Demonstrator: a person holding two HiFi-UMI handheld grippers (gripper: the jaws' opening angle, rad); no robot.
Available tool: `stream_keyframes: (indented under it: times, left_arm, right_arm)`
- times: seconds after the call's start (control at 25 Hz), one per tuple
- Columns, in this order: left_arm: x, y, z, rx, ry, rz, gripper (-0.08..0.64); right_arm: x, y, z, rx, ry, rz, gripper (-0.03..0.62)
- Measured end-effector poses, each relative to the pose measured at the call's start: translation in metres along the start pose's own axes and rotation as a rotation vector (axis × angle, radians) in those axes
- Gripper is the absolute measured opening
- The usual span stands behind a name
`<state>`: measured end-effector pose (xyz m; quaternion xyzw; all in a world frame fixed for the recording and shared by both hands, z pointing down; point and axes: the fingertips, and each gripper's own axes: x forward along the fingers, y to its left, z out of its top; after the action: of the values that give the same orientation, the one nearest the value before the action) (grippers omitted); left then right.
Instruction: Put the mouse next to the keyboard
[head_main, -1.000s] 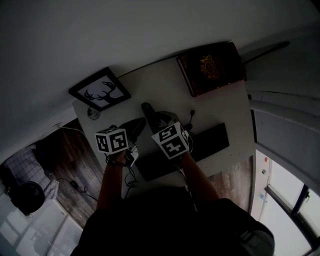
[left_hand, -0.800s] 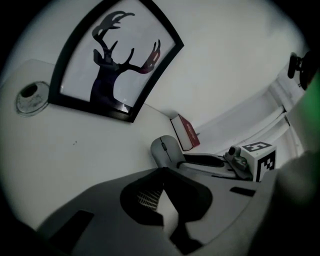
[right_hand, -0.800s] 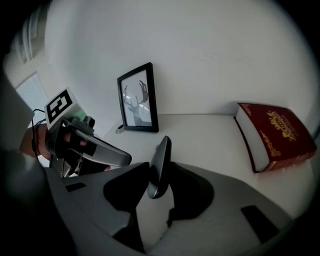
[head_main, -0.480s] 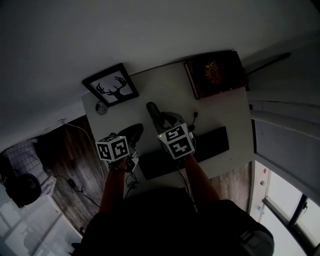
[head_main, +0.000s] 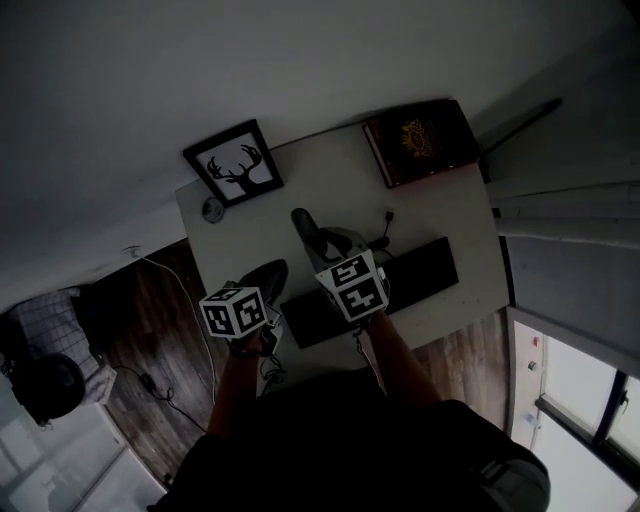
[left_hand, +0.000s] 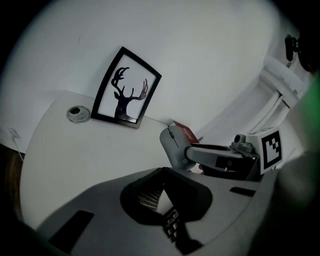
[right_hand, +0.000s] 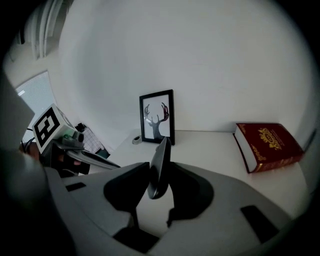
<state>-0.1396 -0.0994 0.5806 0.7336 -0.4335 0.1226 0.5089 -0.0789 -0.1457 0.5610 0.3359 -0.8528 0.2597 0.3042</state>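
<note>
The grey mouse (head_main: 304, 226) hangs on its side above the white table (head_main: 340, 180), held between the jaws of my right gripper (head_main: 322, 240). In the right gripper view the mouse (right_hand: 159, 167) stands edge-on between the pads of that gripper (right_hand: 155, 186). The left gripper view shows the mouse (left_hand: 172, 147) from the side. The black keyboard (head_main: 420, 272) lies along the table's near edge, partly under the right gripper's cube. My left gripper (head_main: 262, 282) sits at the keyboard's left end, shut and empty; its jaws (left_hand: 161, 207) meet over the table.
A framed deer picture (head_main: 233, 163) leans at the far left corner with a small round dish (head_main: 212, 210) beside it. A dark red book (head_main: 420, 140) lies at the far right. A thin cable (head_main: 385, 225) runs near the keyboard. Wood floor shows to the left.
The left gripper has drawn back toward the table's near edge. The right gripper keeps hold of the mouse and has barely shifted. The head view has drifted.
</note>
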Motion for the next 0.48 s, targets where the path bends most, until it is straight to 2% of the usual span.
stream_keyframes:
  times: [0.16, 0.48]
  left_arm:
    - [-0.02, -0.007, -0.009, 0.034, -0.026, 0.011, 0.002]
    - [-0.065, -0.027, -0.017, 0.055, -0.118, -0.003, 0.002]
  right_arm:
    - [-0.016, 0.017, 0.0, -0.005, -0.045, -0.021, 0.135]
    - [-0.057, 0.049, 0.008, -0.041, -0.082, -0.067, 0.135]
